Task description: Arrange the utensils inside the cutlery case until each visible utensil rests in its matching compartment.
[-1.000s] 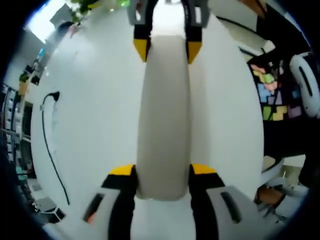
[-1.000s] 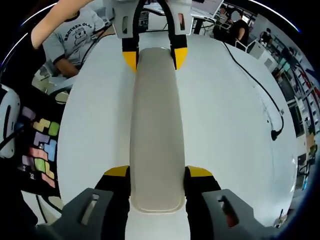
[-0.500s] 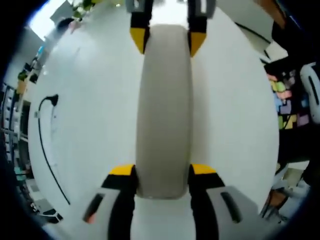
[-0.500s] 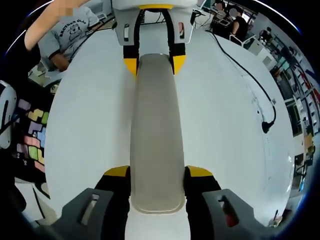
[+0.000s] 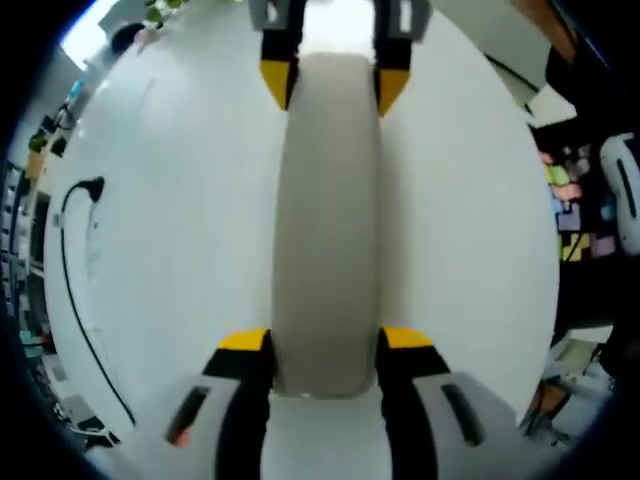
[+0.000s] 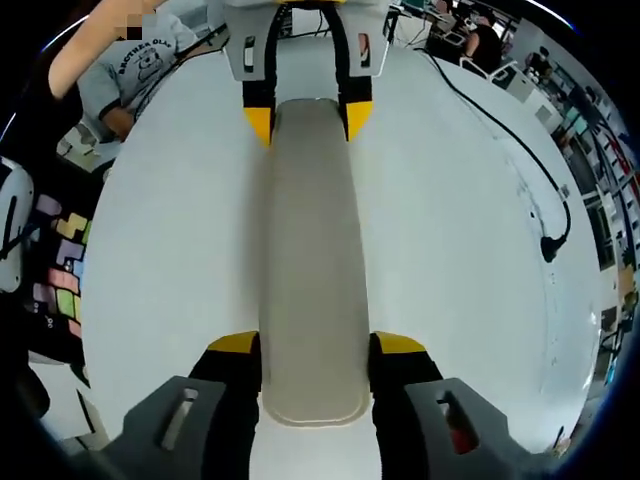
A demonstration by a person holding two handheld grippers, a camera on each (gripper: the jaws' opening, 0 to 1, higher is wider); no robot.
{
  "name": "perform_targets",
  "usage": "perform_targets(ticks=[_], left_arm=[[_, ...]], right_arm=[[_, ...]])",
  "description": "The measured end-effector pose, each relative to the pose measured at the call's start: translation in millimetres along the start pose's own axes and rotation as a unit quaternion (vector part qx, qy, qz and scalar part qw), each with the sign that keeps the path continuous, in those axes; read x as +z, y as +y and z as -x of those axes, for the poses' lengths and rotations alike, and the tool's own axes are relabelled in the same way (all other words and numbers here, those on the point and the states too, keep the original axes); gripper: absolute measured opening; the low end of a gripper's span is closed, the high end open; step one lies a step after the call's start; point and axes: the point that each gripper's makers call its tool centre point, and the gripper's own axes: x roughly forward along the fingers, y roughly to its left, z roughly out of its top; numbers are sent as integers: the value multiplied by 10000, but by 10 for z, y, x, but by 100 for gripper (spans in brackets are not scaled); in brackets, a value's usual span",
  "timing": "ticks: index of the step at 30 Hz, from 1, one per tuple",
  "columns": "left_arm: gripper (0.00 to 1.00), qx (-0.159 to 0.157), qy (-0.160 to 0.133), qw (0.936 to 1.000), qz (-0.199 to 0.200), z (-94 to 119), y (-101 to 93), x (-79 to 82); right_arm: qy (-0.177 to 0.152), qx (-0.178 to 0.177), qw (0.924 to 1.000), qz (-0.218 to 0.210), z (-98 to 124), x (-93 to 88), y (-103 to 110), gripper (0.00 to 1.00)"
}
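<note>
1. A long, closed, pale cutlery case [image 5: 328, 210] is seen held at both short ends above a white surface [image 5: 180, 250], with the left gripper [image 5: 328, 345] clamped across the near end in the left gripper view and the right gripper [image 6: 315, 345] clamped across the opposite end in the right gripper view.

2. The fingers [image 5: 244, 345] of each gripper are pressed against the case's long sides, black with yellow tips, and the case is bridged between the two; the other gripper's yellow tips are seen on the far end in each view.

3. The case is judged rigid and light, a smooth moulded shell with rounded corners; its matte sides are thought likely to slip if the squeeze is eased, so a hold across the narrow width near each end is considered soundest.

4. No utensils are seen, and whether any lie inside cannot be told from the closed lid; a rattle or shift of weight is to be expected if the case is tilted.

5. Wide bare room is offered on the surface on either side of the case; a black cable [image 6: 520, 130] is laid well apart toward one edge, and a seated person [image 6: 140, 70] is seen beyond the far edge.
</note>
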Motion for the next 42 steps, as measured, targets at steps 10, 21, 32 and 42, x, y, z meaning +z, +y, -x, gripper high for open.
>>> perform_targets(ticks=[10,21,32,42], left_arm=[[44,-63,17,10000,28,-66,29,1],[45,-48,153,9997,170,-73,27,2],[45,-53,108,9997,215,-77,19,-3],[50,425,68,9968,674,-24,18,-107]], right_arm=[[3,60,9999,-117,-62,-48,-4,44],[-40,8,9999,-119,-63,-55,-54,50],[-331,-194,9992,-88,-53,-46,-72,53],[-240,-667,9975,28,42,-138,-1,53]])
